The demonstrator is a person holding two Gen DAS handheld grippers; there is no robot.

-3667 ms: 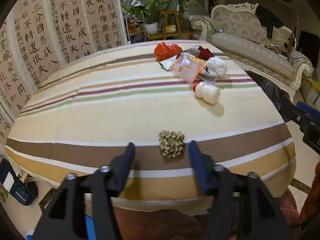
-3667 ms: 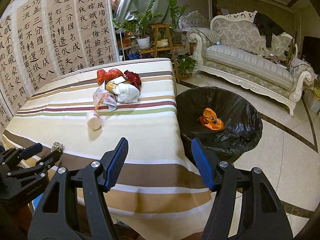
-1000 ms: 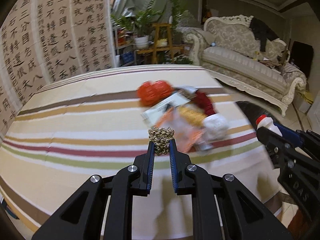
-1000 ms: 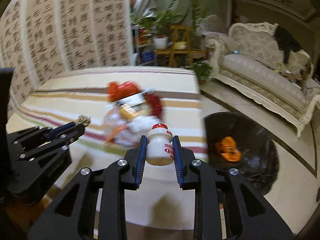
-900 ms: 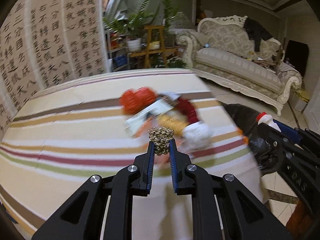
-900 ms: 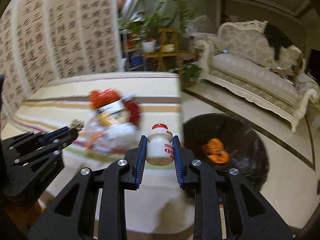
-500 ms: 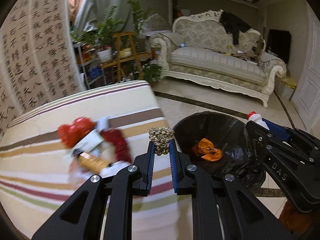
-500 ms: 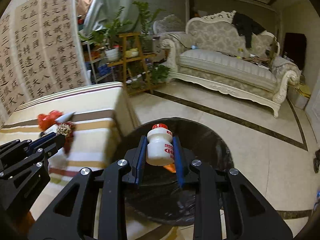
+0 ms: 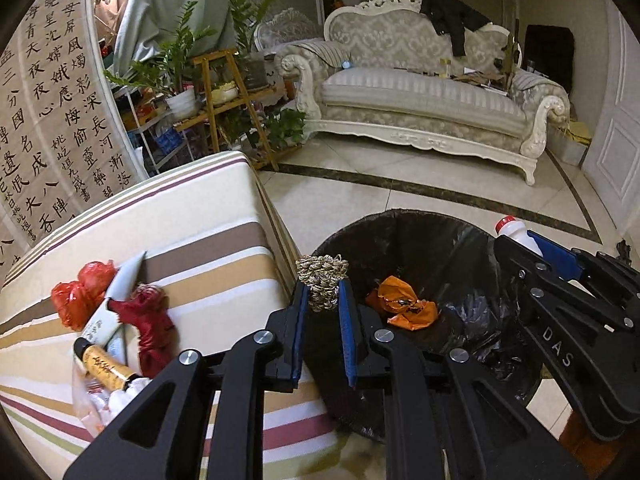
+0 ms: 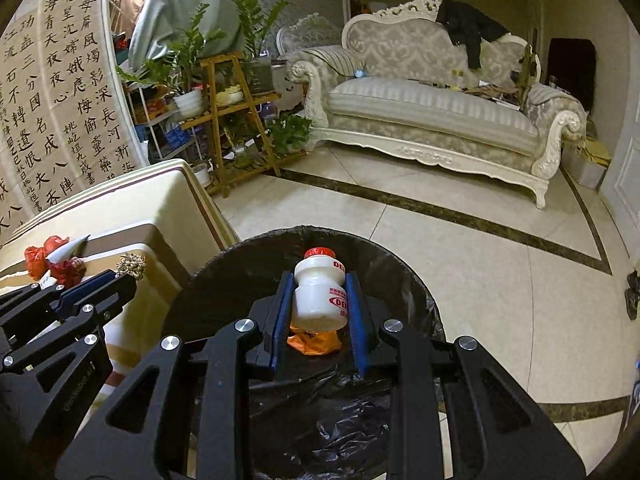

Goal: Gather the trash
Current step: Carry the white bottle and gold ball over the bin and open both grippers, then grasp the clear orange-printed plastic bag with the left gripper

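My left gripper (image 9: pixel 323 300) is shut on a crumpled gold ball (image 9: pixel 322 276) and holds it at the left rim of a black-lined trash bin (image 9: pixel 432 236), beside the table edge. My right gripper (image 10: pixel 320 300) is shut on a white bottle with a red cap (image 10: pixel 320 288) and holds it above the bin (image 10: pixel 240 276). An orange wrapper (image 9: pixel 408 308) lies inside the bin. The right gripper (image 9: pixel 532 246) also shows in the left wrist view with the bottle (image 9: pixel 516 232), and the left gripper (image 10: pixel 120 274) in the right wrist view with the ball (image 10: pixel 131 265).
A striped table (image 9: pixel 224 216) stands left of the bin with a pile of trash: a red bag (image 9: pixel 80 292), a dark red wrapper (image 9: pixel 154 320), and a clear bag (image 9: pixel 100 368). A sofa (image 9: pixel 420 96) and plant shelf (image 9: pixel 224 100) stand behind, across tiled floor.
Both grippers have swung further right from the table toward the bin, each still holding its item. The right gripper with the bottle is now over the bin.
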